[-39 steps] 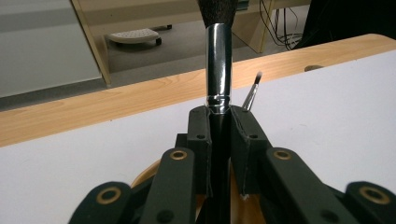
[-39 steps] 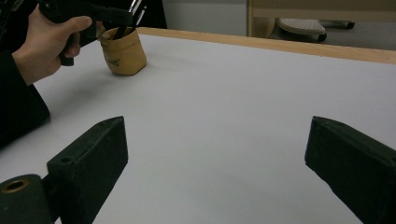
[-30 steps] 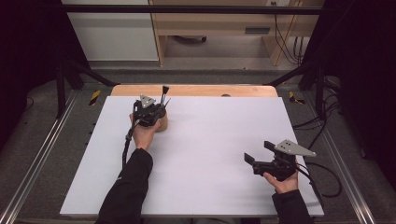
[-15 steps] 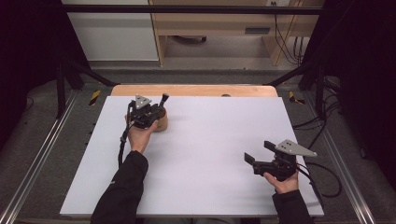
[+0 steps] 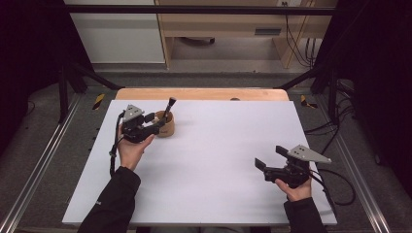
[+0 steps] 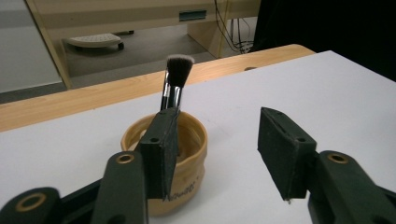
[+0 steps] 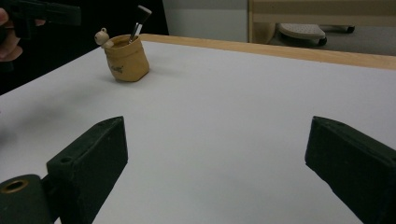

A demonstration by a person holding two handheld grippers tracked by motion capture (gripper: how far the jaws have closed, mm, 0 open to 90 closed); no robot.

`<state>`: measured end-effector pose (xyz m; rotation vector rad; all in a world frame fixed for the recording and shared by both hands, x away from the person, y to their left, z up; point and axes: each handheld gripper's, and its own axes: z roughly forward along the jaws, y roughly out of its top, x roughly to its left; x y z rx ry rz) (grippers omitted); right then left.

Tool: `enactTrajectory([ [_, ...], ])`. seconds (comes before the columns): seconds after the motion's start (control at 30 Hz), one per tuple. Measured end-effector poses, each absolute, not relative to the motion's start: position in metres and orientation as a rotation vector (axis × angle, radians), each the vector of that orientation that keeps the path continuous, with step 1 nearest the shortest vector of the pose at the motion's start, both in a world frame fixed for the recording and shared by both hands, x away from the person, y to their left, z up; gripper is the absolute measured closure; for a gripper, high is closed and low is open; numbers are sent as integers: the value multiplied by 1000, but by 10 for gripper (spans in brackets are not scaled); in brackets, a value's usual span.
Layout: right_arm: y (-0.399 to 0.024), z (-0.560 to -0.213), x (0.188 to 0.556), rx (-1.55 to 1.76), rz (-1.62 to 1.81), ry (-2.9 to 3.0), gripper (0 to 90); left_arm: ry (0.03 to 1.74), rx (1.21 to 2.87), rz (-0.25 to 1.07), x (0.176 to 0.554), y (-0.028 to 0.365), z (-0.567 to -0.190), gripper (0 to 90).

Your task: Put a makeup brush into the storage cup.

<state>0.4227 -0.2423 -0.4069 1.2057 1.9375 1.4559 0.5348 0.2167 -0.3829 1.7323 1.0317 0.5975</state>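
Since the earlier frame, we see the left gripper (image 5: 154, 122) pull back from the tan pot (image 5: 166, 127) at the far left of the white bench (image 5: 218, 160), its jaws just opening and now spread with nothing between them. We judge the makeup brush (image 6: 176, 84) released: it stands bristles-up in the pot. Our right gripper (image 5: 265, 162) rests near the bench's right edge, jaws spread and empty.

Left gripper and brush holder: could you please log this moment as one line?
left gripper: open, jaws just opening, nothing between | black makeup brush: upright in tan cup | right gripper: open
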Motion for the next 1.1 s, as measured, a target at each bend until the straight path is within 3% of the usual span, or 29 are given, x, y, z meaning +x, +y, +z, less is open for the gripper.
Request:
enactTrajectory([
  [0.37,-244,-406,422,1205,1452,1929,60,950,1761,560,495,228,-384,364],
  [1.1,-246,-407,423,1208,1434,1937,55,953,1790,555,443,246,-412,117],
])
